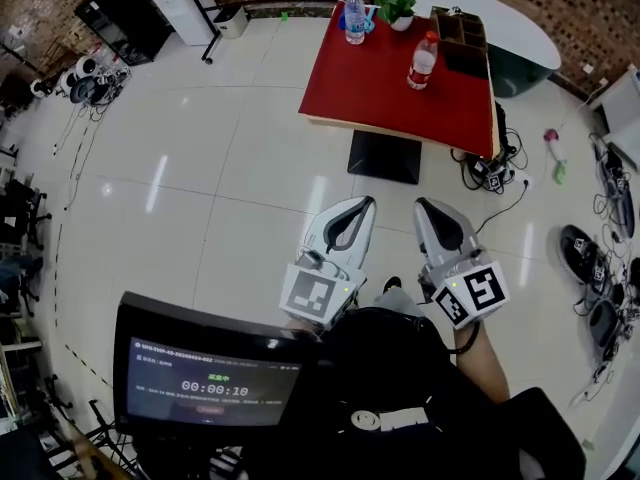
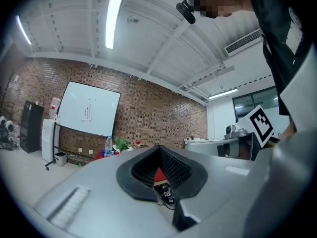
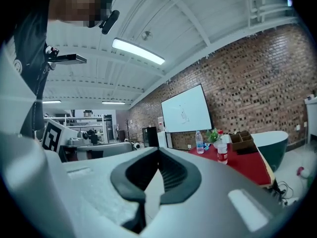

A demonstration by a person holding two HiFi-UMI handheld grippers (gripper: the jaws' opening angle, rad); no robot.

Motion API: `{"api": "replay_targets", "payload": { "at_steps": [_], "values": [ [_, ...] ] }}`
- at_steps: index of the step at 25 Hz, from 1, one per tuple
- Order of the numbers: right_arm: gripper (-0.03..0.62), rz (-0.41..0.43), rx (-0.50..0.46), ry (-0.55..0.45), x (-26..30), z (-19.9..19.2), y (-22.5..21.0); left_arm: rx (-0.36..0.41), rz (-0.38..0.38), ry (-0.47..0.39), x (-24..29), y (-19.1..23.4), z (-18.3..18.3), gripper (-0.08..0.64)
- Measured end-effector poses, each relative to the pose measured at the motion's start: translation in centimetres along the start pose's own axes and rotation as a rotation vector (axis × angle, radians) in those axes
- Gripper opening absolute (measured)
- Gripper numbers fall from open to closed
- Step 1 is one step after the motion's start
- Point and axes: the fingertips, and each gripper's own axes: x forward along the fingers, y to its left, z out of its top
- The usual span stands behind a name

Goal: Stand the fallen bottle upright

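A red table (image 1: 370, 78) stands far ahead across the floor. Two clear bottles are upright on it: a blue-label bottle (image 1: 354, 15) at the back left and a red-label bottle (image 1: 423, 60) toward the right. I see no bottle lying on the table. My left gripper (image 1: 360, 206) and right gripper (image 1: 428, 208) are side by side close to my body, pointing level at the table, well short of it. Both are shut and hold nothing. The right gripper view also shows the blue-label bottle (image 3: 199, 142) and the red-label bottle (image 3: 222, 151) standing.
A potted plant (image 1: 398, 3) and a brown organizer (image 1: 462, 30) sit at the table's back. Cables (image 1: 490, 168) lie on the floor right of the table, and a pink-and-green object (image 1: 553, 148) lies further right. A monitor (image 1: 210, 378) stands at my lower left.
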Motion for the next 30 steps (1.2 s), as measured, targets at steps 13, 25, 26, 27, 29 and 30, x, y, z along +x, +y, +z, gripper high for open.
{"api": "replay_targets", "payload": {
  "at_steps": [13, 25, 26, 27, 29, 30],
  "values": [
    [0.003, 0.057, 0.047, -0.005, -4.9, 0.1, 0.0, 0.028, -0.026, 0.000, 0.0, -7.1, 0.4, 0.008],
    [0.003, 0.053, 0.085, 0.010, -7.5, -0.9, -2.8, 0.116, -0.081, -0.033, 3.0, -10.7, -0.5, 0.008],
    [0.003, 0.047, 0.085, 0.016, -8.1, -1.0, -2.9, 0.121, -0.090, -0.035, 3.0, -11.3, -0.8, 0.008],
    [0.003, 0.041, 0.083, 0.019, -8.5, -1.0, -2.8, 0.117, -0.096, -0.036, 3.0, -11.7, -1.1, 0.006],
    [0.003, 0.039, 0.080, 0.008, -8.4, -0.6, -2.1, 0.090, -0.099, -0.037, 2.5, -11.7, -1.2, 0.008],
    [0.003, 0.043, 0.079, 0.000, -8.0, -0.4, -1.6, 0.070, -0.097, -0.037, 2.1, -11.4, -1.1, 0.008]
  ]
}}
